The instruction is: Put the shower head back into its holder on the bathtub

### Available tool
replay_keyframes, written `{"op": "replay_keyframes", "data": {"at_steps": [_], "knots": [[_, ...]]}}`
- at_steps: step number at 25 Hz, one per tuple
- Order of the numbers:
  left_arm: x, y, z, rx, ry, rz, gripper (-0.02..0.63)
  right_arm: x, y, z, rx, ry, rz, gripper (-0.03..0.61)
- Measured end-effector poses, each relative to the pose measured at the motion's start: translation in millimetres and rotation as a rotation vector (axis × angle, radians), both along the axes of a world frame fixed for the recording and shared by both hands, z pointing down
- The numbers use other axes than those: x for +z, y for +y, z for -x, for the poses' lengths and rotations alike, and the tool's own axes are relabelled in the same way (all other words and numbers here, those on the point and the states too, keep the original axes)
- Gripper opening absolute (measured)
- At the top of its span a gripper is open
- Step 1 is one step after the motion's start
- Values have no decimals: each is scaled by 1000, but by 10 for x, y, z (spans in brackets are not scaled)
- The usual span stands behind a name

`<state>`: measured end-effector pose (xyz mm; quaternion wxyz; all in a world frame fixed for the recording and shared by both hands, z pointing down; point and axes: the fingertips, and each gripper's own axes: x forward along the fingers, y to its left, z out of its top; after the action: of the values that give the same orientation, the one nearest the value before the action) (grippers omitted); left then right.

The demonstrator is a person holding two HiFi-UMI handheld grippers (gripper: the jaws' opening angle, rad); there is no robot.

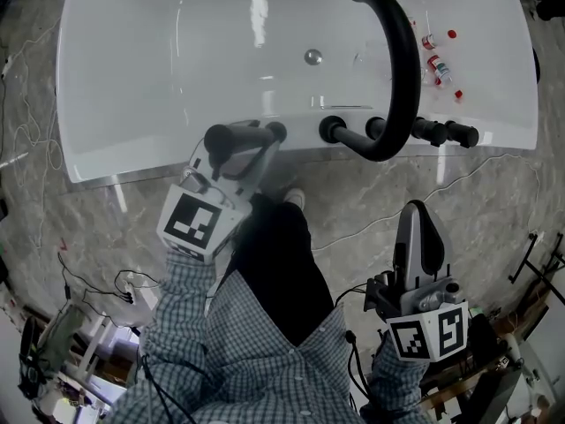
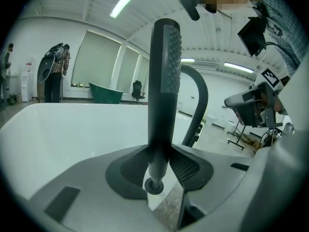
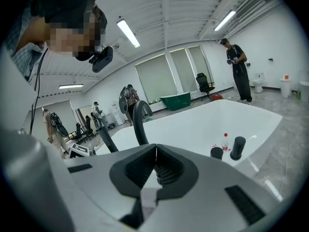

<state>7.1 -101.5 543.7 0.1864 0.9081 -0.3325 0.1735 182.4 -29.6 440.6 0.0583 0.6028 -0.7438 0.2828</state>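
Now | left gripper (image 1: 256,148) clamped on the shower head (image 2: 163,81), at the bathtub's (image 1: 159,78) near rim, left of the black spout (image 1: 399,69) | right gripper (image 3: 155,166) jaws together, empty, near right over the floor (image 1: 353,203).

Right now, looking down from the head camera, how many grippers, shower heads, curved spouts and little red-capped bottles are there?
Grippers: 2, the left gripper and the right gripper
Shower head: 1
Curved spout: 1
Red-capped bottles: 2
Total: 6
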Motion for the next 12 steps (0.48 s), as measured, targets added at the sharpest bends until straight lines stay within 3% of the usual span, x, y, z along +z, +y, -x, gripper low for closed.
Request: {"op": "replay_keyframes", "data": {"at_steps": [12], "knots": [[469, 41, -118, 55, -74, 18, 129, 300, 18, -72, 13, -8, 27, 15]]}}
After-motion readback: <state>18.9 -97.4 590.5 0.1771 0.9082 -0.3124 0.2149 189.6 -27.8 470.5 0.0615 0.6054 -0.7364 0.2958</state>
